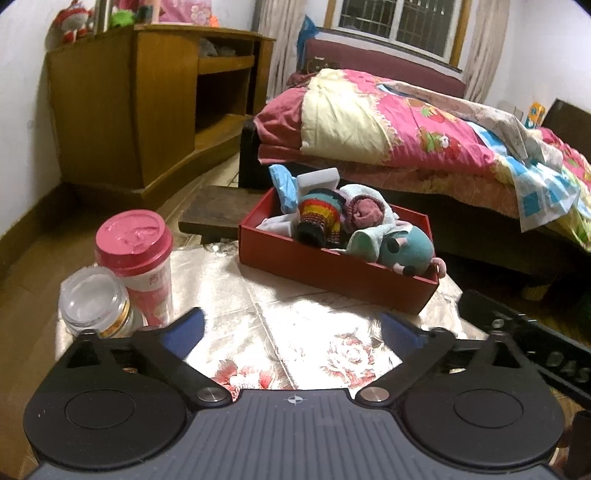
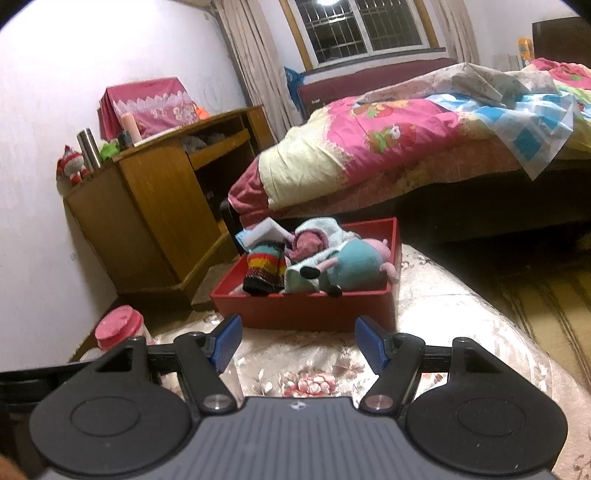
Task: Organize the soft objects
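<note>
A small table (image 1: pixel 258 295) draped in a glossy, cream, rose-patterned cloth is seen in both wrist views, and a red box (image 1: pixel 332 269) is set on its far part. The box is filled with soft things: a rainbow-striped knitted sock (image 1: pixel 319 218), a rolled dusty-pink cloth (image 1: pixel 365 212) wrapped in a pale towel (image 1: pixel 369 236), a teal plush toy (image 1: pixel 410 251) with a pink snout leaning at the box's right end, and blue and white pieces (image 1: pixel 288 184) at its far left corner.

Left of the box, near the table's edge, a pink-lidded cup (image 1: pixel 135 251) is stood upright, and a clear jar (image 1: pixel 92 302) with a gold band is placed just beside it, on the near side.

The left gripper (image 1: pixel 291 332) is held above the cloth on the near side of the box, its blue-padded fingers (image 1: pixel 192 328) spread wide apart with nothing between them. The right gripper (image 2: pixel 299 343) is likewise held over the cloth short of the box, its blue pads (image 2: pixel 225 343) set apart and empty.

Beyond the box, a bed (image 1: pixel 424 155) heaped with a pink and yellow quilt is seen, with a barred window (image 2: pixel 362 29) and curtains behind it. To the box's left, a wooden cabinet (image 2: pixel 155 206) is stood against the white wall, and a metal flask (image 2: pixel 88 151), a red and white doll (image 2: pixel 72 166) and a pink-covered item (image 2: pixel 147 107) are kept on top. The floor right of the table is covered by a striped yellowish mat (image 2: pixel 546 295).
</note>
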Demonstrator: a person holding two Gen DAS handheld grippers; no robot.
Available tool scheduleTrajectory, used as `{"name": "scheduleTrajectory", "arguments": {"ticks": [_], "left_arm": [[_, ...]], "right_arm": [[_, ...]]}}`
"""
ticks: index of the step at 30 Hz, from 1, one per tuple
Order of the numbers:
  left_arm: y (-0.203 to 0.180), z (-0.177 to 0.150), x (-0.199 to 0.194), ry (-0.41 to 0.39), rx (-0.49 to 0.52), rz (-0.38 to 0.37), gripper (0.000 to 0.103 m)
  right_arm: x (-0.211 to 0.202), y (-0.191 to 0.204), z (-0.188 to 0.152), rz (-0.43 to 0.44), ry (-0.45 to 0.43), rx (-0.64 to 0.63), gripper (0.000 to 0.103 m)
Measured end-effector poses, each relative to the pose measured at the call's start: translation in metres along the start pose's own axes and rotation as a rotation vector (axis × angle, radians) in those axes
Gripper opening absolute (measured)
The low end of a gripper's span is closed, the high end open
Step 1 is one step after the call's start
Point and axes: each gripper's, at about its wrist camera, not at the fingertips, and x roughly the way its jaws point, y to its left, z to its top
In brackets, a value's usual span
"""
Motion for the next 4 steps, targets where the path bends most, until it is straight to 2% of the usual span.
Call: {"name": "scheduleTrajectory", "arguments": {"ticks": [2, 4], "left_arm": [[0.0044, 0.0004, 0.0004, 0.006, -0.036, -0.035, 0.097], [0.0031, -0.0002, -0.0010, -0.009, -0.021, -0.003, 0.097]], "right_arm": [[-0.0032, 0.0002, 0.0015, 0.002, -0.016, 0.007, 0.045], [-0.0074, -0.0016, 0.0030, 0.006, -0.040, 0.022, 0.047]]}}
